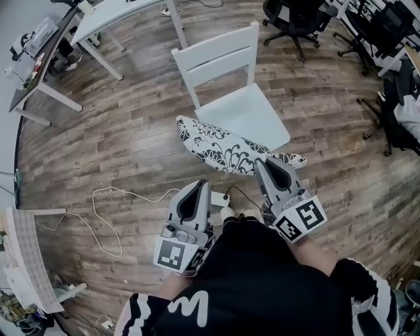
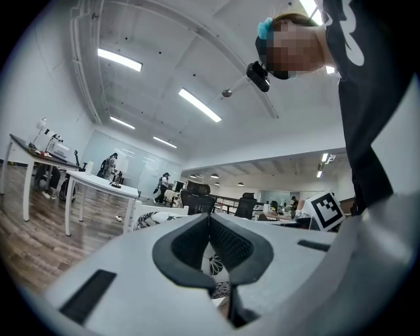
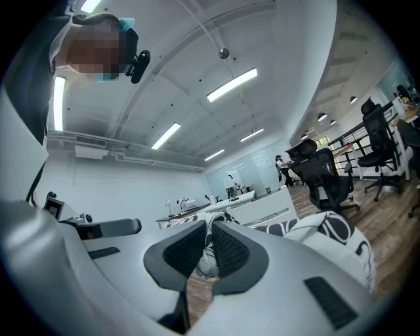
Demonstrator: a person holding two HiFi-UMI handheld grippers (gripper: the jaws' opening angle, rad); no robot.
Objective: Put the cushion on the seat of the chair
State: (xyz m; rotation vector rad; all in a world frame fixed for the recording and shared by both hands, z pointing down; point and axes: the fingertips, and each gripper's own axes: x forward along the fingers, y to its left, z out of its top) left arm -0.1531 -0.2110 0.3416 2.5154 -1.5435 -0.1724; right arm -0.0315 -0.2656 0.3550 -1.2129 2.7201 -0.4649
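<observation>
The black-and-white floral cushion (image 1: pixel 220 147) hangs in the air in front of the white chair (image 1: pixel 216 56), and its far edge overlaps the front of the seat (image 1: pixel 252 111). My right gripper (image 1: pixel 266 161) is shut on the cushion's near right part. In the right gripper view the fabric (image 3: pixel 209 252) is bunched between the pads. My left gripper (image 1: pixel 200 182) is lower left, its jaws closed together, and its tips stop just short of the cushion's near edge. In the left gripper view, patterned cushion (image 2: pixel 151 220) shows ahead of the left gripper (image 2: pixel 210 216).
A white cable (image 1: pixel 108 216) and a power strip (image 1: pixel 218 197) lie on the wooden floor below the grippers. Tables (image 1: pixel 125 16) stand at the back left. Black office chairs (image 1: pixel 295 20) stand at the back right. A white rack (image 1: pixel 26 256) stands at the left.
</observation>
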